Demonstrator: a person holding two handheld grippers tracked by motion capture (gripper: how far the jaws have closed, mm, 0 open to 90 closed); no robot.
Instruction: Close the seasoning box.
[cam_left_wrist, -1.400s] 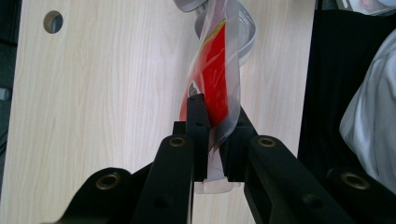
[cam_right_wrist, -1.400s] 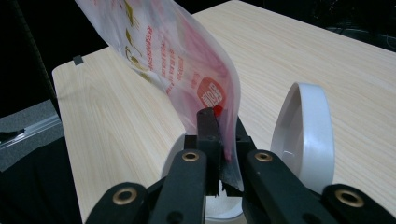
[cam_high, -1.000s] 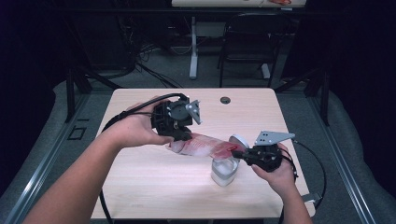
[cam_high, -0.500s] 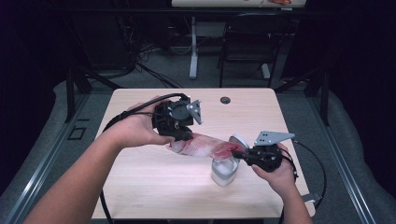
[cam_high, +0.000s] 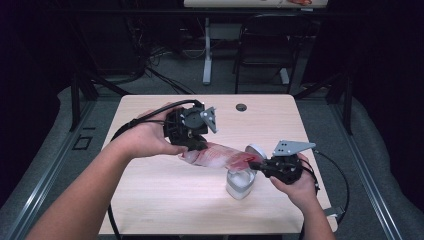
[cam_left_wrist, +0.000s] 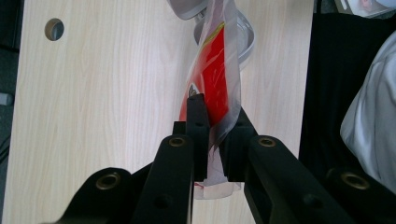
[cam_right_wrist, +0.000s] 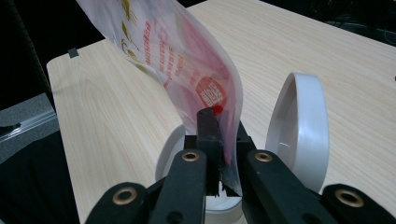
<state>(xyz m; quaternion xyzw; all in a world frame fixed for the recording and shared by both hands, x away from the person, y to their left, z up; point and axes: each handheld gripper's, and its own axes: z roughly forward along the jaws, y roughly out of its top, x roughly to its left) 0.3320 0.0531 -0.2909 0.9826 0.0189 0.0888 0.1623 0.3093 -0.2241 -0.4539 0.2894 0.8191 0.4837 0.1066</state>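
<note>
Bag (cam_high: 220, 156) spans between both tools above surface (cam_high: 150, 200) in high view; left tool (cam_high: 192, 145) clamps one end, right tool (cam_high: 260, 166) the other, over open jar (cam_high: 240, 184). Left gripper view: jaws pinched on bag (cam_left_wrist: 217, 84). Right gripper view: jaws closed on bag (cam_right_wrist: 187, 60); lid (cam_right_wrist: 299, 126) stands beside.

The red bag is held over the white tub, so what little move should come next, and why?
Probably tip the left end up a little. The bag is clamped at both ends, by the left gripper and the right gripper, and its right end sits over the open tub with its lid flipped back, so the contents could slide in.
</note>
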